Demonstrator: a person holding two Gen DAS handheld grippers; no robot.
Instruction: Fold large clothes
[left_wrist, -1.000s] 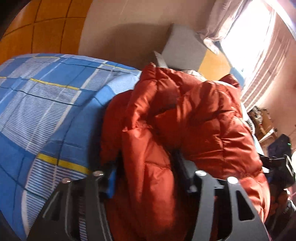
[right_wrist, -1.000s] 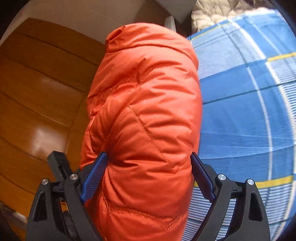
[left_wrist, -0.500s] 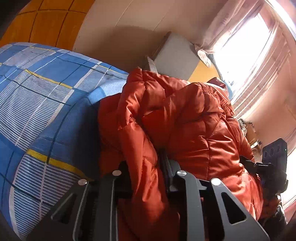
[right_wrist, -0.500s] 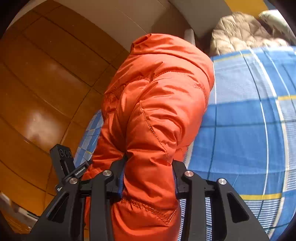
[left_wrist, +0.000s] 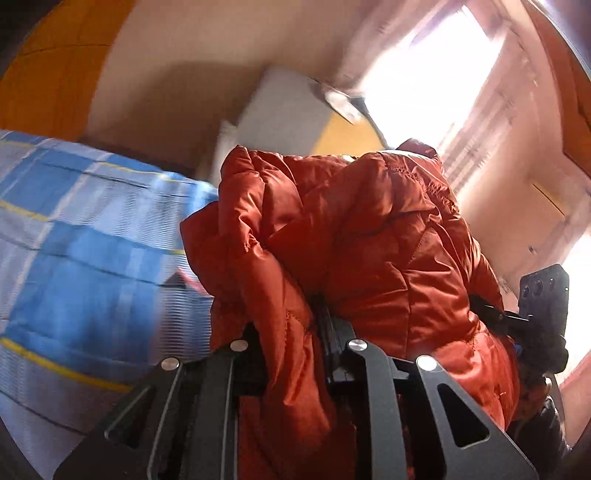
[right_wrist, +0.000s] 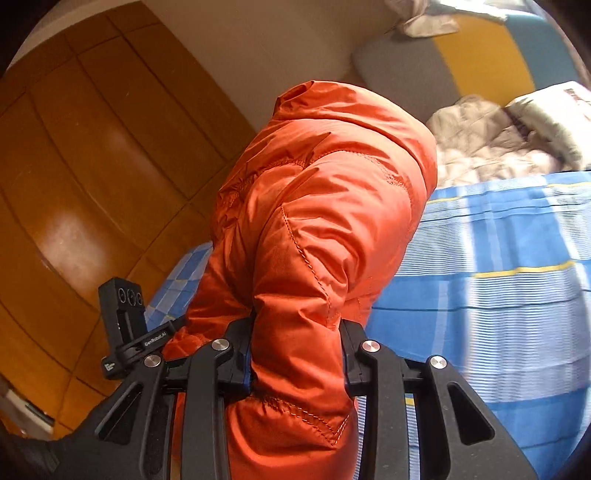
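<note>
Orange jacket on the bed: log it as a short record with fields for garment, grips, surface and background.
garment: orange puffer jacket, bunched and held above the bed
left hand-held gripper: just closed, pinching a narrow fold of the jacket
right hand-held gripper: just closed, clamped on a thicker padded section
surface: blue plaid bedspread
background: beige quilt at the head of the bed; wooden wardrobe; bright window

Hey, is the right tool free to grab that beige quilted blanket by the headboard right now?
Probably not. The right tool is clamped on the puffy orange quilted jacket, which also bulges between it and the beige quilted blanket at the far end of the blue checked bedsheet.
</note>
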